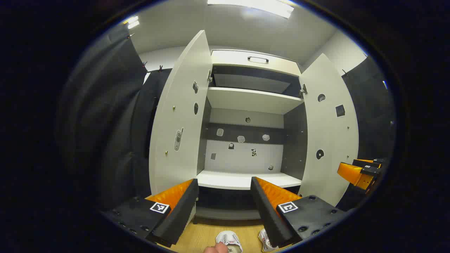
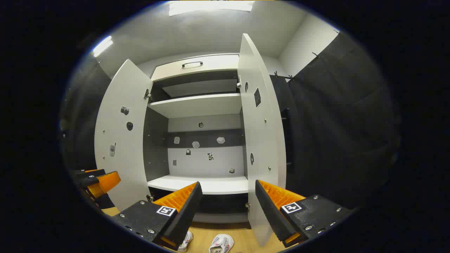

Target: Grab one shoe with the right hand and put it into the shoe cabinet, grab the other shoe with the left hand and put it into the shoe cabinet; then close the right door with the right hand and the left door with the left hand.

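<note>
A wooden floor [image 1: 204, 235] fills the six o'clock edge of the left gripper view and shows again at six o'clock in the right gripper view. A white ceiling [image 1: 242, 30] with a bright light panel [image 1: 251, 5] sits at twelve o'clock. Black cloth [image 1: 105, 116] hangs at nine o'clock there, and at three o'clock in the right gripper view. A white wall [image 2: 302, 38] stands at one o'clock.

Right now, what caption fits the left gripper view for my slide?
Open left gripper faces the shoe cabinet, both doors wide, two shoes waiting on the floor.
</note>
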Demonstrator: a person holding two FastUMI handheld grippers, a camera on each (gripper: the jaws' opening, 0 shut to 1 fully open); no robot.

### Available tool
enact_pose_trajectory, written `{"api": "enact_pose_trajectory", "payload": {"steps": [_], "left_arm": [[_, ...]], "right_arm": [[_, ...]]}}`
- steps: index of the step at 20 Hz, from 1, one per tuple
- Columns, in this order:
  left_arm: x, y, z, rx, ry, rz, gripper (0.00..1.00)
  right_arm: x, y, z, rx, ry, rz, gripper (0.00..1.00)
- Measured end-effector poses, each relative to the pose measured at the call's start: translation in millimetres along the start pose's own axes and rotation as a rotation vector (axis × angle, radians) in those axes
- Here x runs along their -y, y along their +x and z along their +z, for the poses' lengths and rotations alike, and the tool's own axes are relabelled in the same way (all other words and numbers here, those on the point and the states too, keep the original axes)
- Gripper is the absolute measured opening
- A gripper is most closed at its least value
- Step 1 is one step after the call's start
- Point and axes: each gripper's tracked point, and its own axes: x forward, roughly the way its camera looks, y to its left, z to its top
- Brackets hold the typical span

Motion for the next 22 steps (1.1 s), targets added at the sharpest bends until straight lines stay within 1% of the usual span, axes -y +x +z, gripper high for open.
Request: {"api": "enact_pose_trajectory", "payload": {"steps": [1,2,3,4,10,15,16,17,18,22], "left_arm": [[-1,-1,0,0.0,0.001,0.003,0.96],[-4,-3,0,0.002,0.002,0.008,0.99],[-5,-5,-1,0.002,0.004,0.012,0.96],[-8,-5,-1,0.0,0.004,0.019,0.96],[-16,-5,-2,0.004,-0.004,0.043,0.96],[-15,-2,0,0.007,0.006,0.04,0.96],[-15,-2,-1,0.008,0.009,0.041,0.99],[-14,-3,-1,0.008,0.011,0.038,0.99],[-13,-3,-1,0.009,0.012,0.037,0.96],[-11,-5,3,0.018,0.014,0.035,0.96]], "right_arm": [[0,-1,0,0.003,-0.008,-0.002,0.93],[-1,-1,0,0.005,-0.015,-0.001,0.93],[-3,-1,0,0.008,-0.02,0.001,0.93],[-5,-2,1,0.01,-0.021,0.005,0.93],[-13,2,10,0.035,-0.024,0.022,0.93],[-14,5,8,0.033,-0.029,0.021,0.93],[-14,6,7,0.031,-0.029,0.022,0.93],[-15,6,7,0.03,-0.027,0.024,0.93],[-15,7,7,0.03,-0.024,0.025,0.93],[-17,6,11,0.038,-0.026,0.03,0.93]]}}
